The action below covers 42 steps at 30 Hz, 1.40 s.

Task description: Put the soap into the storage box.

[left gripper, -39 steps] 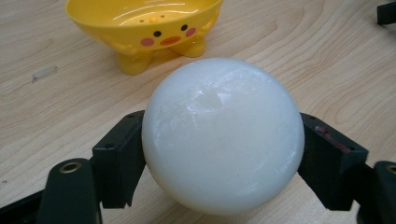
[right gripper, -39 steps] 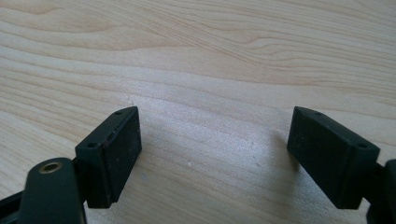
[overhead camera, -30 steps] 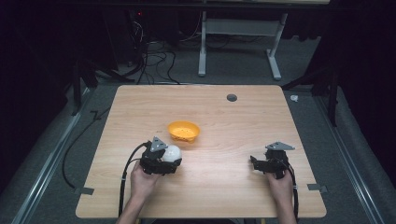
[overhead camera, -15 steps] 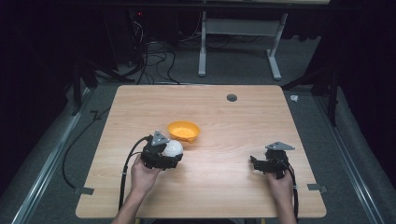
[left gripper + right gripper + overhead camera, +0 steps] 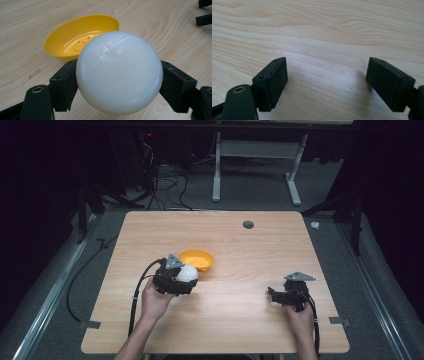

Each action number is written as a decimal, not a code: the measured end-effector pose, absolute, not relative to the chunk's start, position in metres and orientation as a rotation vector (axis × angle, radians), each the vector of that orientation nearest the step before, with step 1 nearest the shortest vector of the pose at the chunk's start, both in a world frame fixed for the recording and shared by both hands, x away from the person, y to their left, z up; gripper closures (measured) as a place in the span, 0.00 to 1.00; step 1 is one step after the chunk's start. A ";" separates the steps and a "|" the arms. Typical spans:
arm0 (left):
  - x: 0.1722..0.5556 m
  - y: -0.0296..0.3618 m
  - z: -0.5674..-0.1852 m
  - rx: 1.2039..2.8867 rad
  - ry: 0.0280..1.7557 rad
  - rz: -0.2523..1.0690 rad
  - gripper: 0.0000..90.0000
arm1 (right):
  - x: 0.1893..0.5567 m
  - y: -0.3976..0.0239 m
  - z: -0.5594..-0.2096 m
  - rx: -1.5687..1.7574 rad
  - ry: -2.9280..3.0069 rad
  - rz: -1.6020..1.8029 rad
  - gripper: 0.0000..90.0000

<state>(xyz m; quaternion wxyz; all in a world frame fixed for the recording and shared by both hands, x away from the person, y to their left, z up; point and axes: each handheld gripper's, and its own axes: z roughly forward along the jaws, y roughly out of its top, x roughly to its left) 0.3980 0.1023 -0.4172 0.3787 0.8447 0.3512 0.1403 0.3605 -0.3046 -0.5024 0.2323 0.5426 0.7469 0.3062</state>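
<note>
The left gripper (image 5: 186,279) has carried the white ball (image 5: 188,273) up beside the yellow bowl (image 5: 197,260), jaws clamped on it above the table (image 5: 250,250), while the right gripper (image 5: 274,295) rests wide open.

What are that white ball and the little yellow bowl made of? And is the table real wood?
White ball: looks like hard, slightly translucent plastic or wax, smooth with faint scuffs and a dull sheen. Yellow bowl: probably moulded plastic, glossy, with bright highlights and small bumps inside. Table: pale wood grain, very flat and even, so possibly laminate rather than solid wood; I can't tell for sure.
</note>
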 end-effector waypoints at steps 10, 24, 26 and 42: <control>0.413 0.093 -0.407 2.161 0.870 0.384 0.27 | 0.361 -0.305 -0.502 1.491 2.052 0.841 0.21; 0.432 0.082 -0.401 2.170 0.865 0.376 0.27 | 0.360 -0.305 -0.502 1.491 2.052 0.841 0.21; 0.436 0.081 -0.401 2.172 0.868 0.362 0.27 | 0.360 -0.305 -0.502 1.491 2.052 0.841 0.21; 0.461 0.072 -0.407 2.174 0.933 0.335 0.27 | 0.360 -0.305 -0.502 1.491 2.052 0.842 0.21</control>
